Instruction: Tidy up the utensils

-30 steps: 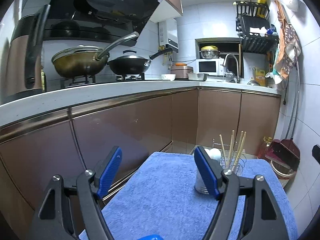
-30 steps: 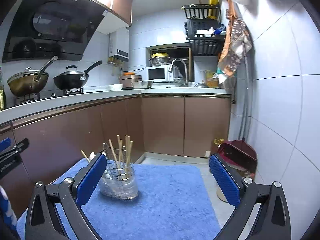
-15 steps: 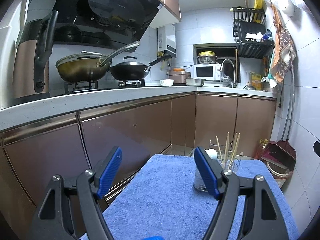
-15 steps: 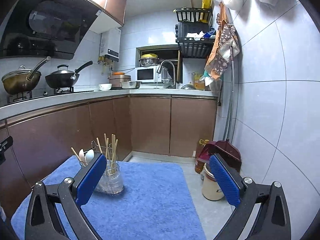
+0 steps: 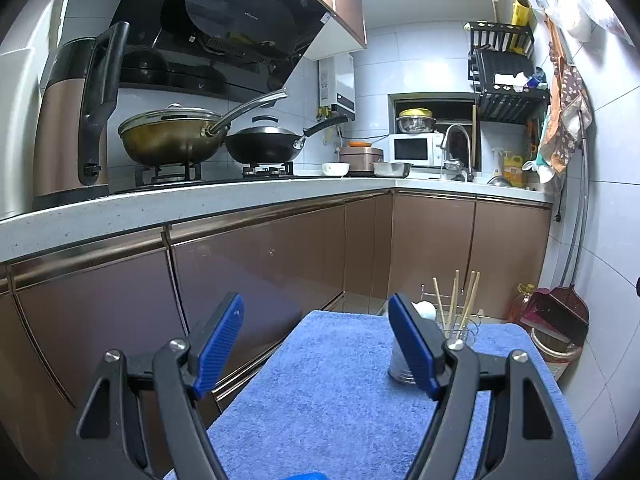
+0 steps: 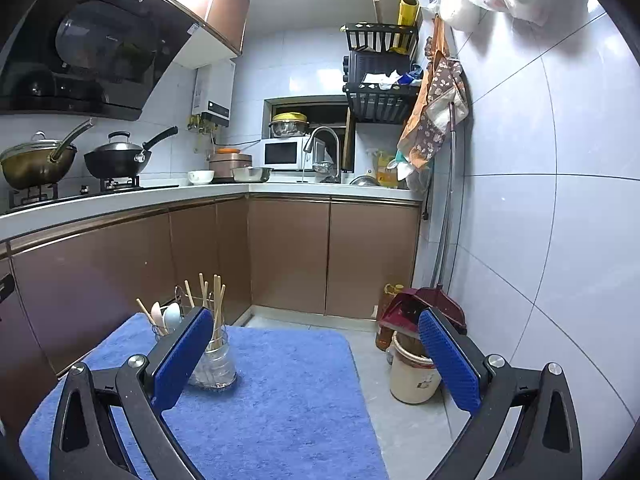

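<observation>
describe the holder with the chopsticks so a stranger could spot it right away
Find the blue towel spread in front of the brown cabinets. Near its far edge stands a clear holder with a wire frame. It is the only thing there bristling with upright wooden chopsticks.

The left gripper (image 5: 316, 336) has 2 black plastic arms shaped like clamp handles, each with a long triangular cut-out near its base. Each arm carries 2 round silver screws (image 5: 113, 356) at its joints. Its fingers (image 5: 410, 344) are faced with bright blue ribbed pads. The right gripper (image 6: 316, 354) is built the same: black frame, triangular openings, 2 silver screws per side, and blue pads (image 6: 450, 360) with a fine ridged texture. No cables, sleeves or hands show in either view.
</observation>
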Demonstrator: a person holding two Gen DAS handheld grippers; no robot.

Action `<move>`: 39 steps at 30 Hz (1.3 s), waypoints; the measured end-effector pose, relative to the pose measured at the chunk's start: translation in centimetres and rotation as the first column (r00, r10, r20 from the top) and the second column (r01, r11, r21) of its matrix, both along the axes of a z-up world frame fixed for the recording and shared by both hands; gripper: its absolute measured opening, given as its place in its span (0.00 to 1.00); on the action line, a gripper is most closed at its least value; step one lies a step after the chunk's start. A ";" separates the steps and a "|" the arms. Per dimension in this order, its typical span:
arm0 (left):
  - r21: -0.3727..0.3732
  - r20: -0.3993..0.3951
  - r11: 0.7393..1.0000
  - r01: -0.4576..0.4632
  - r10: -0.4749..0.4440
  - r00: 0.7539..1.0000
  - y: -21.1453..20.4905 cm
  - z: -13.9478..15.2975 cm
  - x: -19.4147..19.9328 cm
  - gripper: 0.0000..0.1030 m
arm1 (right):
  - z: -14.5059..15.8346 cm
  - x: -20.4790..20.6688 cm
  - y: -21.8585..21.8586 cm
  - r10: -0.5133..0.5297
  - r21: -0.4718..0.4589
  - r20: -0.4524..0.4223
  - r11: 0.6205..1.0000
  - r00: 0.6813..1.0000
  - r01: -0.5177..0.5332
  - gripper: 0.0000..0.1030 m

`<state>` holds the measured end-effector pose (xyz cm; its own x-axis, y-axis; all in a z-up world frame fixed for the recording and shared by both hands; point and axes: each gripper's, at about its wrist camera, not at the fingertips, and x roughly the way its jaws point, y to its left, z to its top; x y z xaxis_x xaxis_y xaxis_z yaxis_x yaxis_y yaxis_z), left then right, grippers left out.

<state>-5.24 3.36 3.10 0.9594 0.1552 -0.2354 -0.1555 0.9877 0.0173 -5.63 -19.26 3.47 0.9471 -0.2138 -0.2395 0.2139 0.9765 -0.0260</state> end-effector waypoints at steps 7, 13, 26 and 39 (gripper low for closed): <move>0.010 0.014 1.000 0.019 -0.019 1.000 -0.6 0.5 -0.1 0.71 | 0.6 -0.5 -0.2 -0.011 0.005 0.015 1.000 1.000 0.011 1.00; 0.007 0.020 0.999 0.041 -0.041 0.999 -0.8 0.8 0.0 0.71 | 0.3 0.1 -0.1 0.016 0.015 -0.001 1.000 1.000 -0.016 1.00; 0.018 -0.020 1.000 -0.017 0.017 1.000 -0.2 0.6 -0.6 0.71 | -0.8 3.9 3.3 0.284 0.051 -0.046 0.958 0.958 -0.282 1.00; 0.009 -0.050 0.999 -0.053 0.054 0.997 -1.9 1.3 -0.4 0.71 | 0.2 6.0 3.9 0.414 0.080 -0.011 0.908 0.910 -0.412 1.00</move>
<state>-5.68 1.42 4.43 0.9367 0.2078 -0.2818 -0.2067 0.9778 0.0342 0.34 -15.37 3.69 0.9397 0.2147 -0.2664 -0.2091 0.9766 0.0496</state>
